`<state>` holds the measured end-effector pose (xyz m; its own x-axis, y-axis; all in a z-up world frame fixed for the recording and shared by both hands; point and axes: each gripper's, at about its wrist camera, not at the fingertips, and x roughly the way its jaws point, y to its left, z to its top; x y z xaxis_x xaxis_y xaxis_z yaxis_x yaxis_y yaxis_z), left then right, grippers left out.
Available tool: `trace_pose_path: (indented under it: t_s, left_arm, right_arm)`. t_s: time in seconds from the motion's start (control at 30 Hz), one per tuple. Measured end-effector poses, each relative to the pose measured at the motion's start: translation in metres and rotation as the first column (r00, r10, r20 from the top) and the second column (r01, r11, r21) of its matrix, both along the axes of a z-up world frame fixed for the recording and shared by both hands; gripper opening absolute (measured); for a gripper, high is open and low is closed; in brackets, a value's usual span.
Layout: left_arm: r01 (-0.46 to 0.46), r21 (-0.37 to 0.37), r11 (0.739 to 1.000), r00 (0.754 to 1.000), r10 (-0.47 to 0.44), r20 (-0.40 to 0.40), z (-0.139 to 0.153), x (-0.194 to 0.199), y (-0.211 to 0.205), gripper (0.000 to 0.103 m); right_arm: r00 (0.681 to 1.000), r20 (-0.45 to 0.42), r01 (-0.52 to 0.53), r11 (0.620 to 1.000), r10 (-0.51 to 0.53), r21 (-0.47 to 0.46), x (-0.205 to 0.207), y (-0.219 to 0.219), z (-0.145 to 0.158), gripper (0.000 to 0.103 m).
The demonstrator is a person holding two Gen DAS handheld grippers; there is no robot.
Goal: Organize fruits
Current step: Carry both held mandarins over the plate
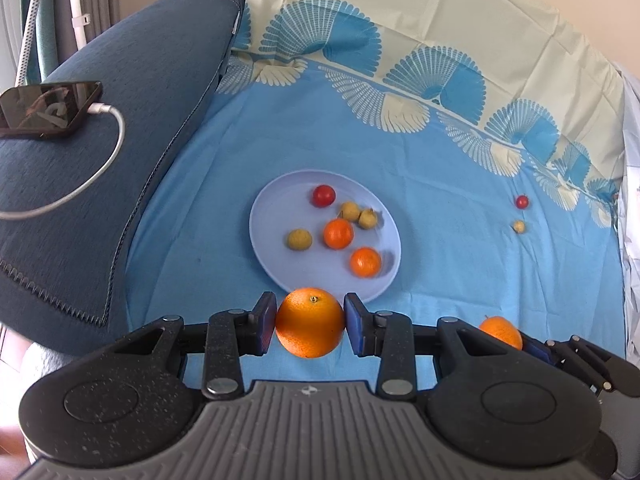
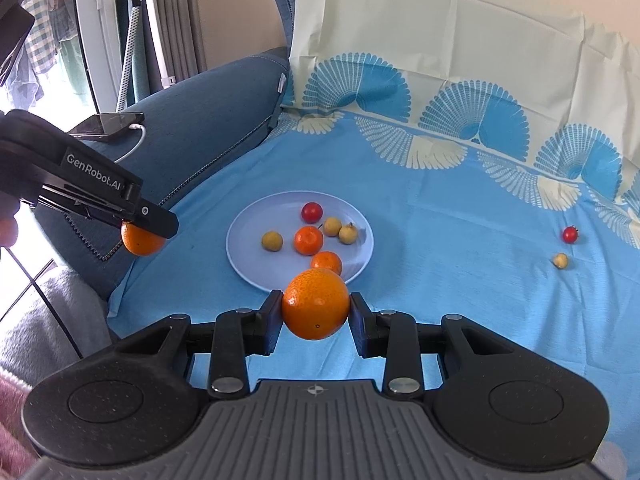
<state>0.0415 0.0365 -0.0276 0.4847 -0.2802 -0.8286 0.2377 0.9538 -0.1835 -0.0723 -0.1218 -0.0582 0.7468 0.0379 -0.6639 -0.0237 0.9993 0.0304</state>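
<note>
My left gripper [image 1: 310, 322] is shut on a large orange [image 1: 310, 330], just before the near rim of a pale blue plate [image 1: 272, 216]. On the plate lie a cherry tomato [image 1: 323, 195], two tangerines [image 1: 338, 233] and three small yellow fruits [image 1: 299, 239]. My right gripper [image 2: 316, 312] is shut on another orange [image 2: 316, 304], also near the plate [image 2: 248, 256]. In the right wrist view the left gripper [image 2: 148, 230] hovers at the left with its orange [image 2: 140, 244]. A loose tomato [image 2: 570, 234] and a loose yellow fruit [image 2: 560, 260] lie on the blue sheet at the right.
A dark blue cushion [image 1: 100, 200] borders the sheet on the left, and a phone [image 1: 48, 110] with a white cable rests on it. A cream pillow [image 1: 440, 20] stands at the back. Open blue sheet [image 1: 480, 264] lies between the plate and the loose fruits.
</note>
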Motion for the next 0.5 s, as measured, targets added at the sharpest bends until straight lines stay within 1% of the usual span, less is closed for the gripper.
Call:
trace_pose_path:
  t_s: [0.13, 0.23, 0.5]
  left_arm:
    - [-0.001, 0.019, 1.0, 1.0, 0.001, 0.004, -0.006, 0.024, -0.01, 0.041]
    - [-0.001, 0.03, 1.0, 1.0, 0.001, -0.01, -0.016, 0.045, -0.019, 0.041]
    - [0.004, 0.076, 0.997, 0.998, 0.0, -0.058, -0.054, 0.092, -0.033, 0.041]
  right_arm:
    - [1.0, -0.008, 0.012, 1.0, -0.012, 0.01, 0.025, -0.005, -0.006, 0.036]
    - [1.0, -0.024, 0.016, 1.0, -0.015, 0.024, 0.045, -0.008, -0.012, 0.036]
    - [0.996, -0.086, -0.012, 0.999, 0.016, 0.043, 0.093, -0.007, -0.044, 0.036]
